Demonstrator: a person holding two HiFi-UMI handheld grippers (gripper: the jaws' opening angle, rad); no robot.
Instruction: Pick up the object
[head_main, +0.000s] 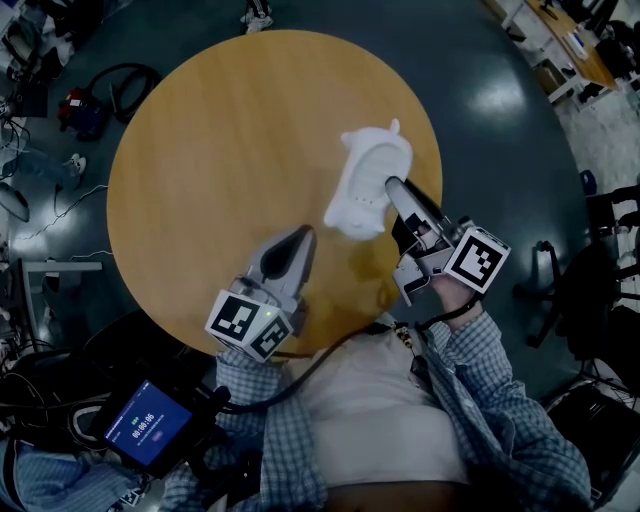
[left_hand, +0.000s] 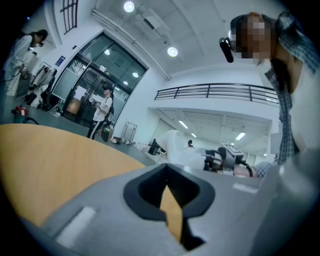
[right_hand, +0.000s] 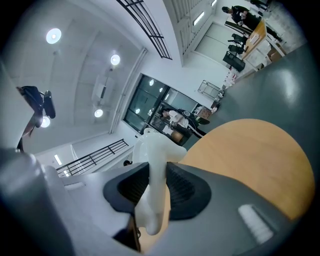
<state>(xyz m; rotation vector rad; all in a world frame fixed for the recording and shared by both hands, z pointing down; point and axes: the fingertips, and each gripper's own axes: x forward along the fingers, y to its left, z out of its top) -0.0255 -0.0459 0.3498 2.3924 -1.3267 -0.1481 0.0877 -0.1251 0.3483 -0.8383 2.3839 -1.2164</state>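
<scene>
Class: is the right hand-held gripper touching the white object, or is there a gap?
Touching. The right gripper view shows the white object pinched between the jaws of the right hand-held gripper, with no gap on either side.

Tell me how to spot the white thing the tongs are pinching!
Find the big round wooden table. Toward its right side is a white object with small ear-like bumps at its far end, pinched by the right tongs. It is the only white thing over the wood; the left tongs beside it grip nothing.
</scene>
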